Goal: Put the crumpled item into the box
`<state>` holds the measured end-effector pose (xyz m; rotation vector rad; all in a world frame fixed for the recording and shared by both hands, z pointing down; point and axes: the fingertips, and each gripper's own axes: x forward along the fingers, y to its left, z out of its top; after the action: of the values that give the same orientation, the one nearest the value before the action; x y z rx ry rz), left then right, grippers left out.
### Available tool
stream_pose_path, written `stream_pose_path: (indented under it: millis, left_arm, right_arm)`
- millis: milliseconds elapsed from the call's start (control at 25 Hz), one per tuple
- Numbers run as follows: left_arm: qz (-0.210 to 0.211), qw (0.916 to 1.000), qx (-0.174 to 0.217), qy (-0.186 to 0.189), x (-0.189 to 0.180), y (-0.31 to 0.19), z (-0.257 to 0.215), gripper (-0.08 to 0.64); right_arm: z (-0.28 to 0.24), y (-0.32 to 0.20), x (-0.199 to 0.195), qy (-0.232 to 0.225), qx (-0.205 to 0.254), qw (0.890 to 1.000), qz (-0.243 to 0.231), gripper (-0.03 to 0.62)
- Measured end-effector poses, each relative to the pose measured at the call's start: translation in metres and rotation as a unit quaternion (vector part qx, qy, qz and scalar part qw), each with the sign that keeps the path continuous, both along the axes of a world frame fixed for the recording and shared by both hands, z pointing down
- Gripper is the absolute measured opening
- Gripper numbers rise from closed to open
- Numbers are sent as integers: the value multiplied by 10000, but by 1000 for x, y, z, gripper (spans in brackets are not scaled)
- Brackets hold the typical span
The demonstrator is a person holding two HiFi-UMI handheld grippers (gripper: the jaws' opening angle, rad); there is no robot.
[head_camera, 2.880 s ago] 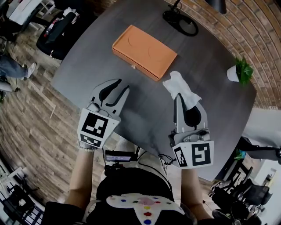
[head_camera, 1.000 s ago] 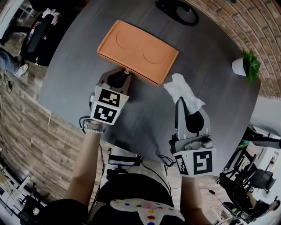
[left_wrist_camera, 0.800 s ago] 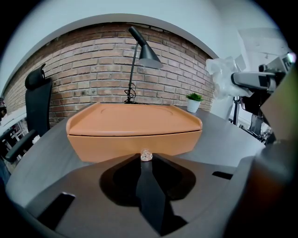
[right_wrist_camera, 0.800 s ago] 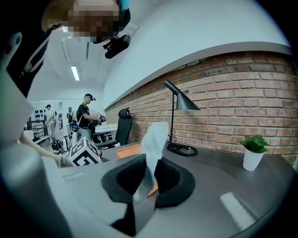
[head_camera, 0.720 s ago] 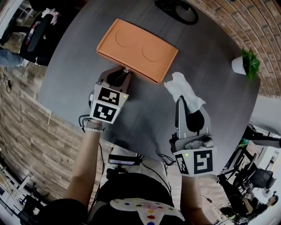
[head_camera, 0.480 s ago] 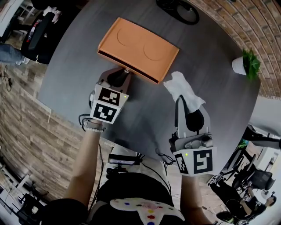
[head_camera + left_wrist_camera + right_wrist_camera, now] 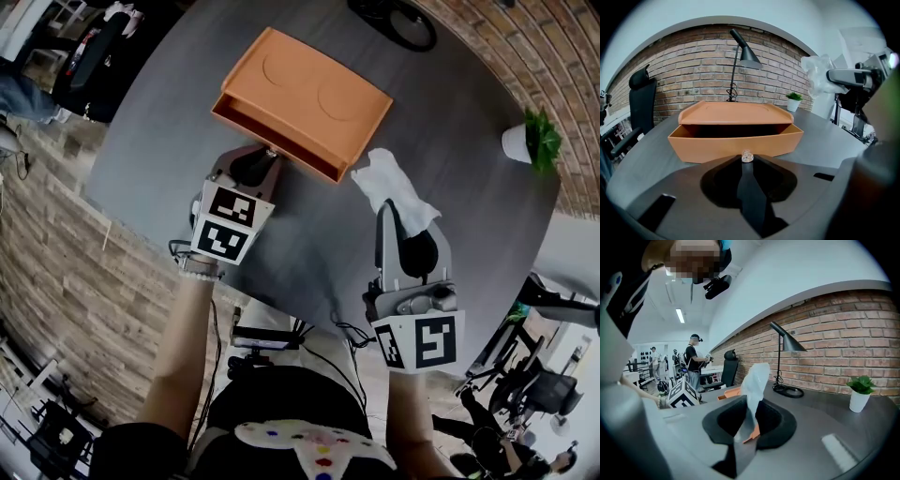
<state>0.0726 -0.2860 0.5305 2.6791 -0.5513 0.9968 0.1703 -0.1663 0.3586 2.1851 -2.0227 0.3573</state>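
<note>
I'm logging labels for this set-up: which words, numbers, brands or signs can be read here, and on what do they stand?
No readable text anywhere in these views.
Left cube and right cube: black-and-white square codes, no letters or digits.
Box: two pressed circles on the lid, no print.
Small screen: too blurred to read.

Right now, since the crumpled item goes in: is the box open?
Partly open: on the box, the tray juts out from under the top, leaving a dark gap.
</note>
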Motion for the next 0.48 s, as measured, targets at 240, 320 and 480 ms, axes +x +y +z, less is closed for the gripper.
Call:
stream_pose_path:
  millis: [240,320,480]
  left_arm:
    - [-55,10000,-15,-18,-11,10,0,80]
    - [-68,10000,-22,-29,-16,13,0,80]
    - [-122,9999,-58,-59,-27,21,0,80]
  right_arm:
    - [0,6,-6,-11,-2,9999,-114,51]
    - [-1,7,-9,-13,1,9999,-144,51]
    - [-2,11,-14,-26,-1,9998,-204,51]
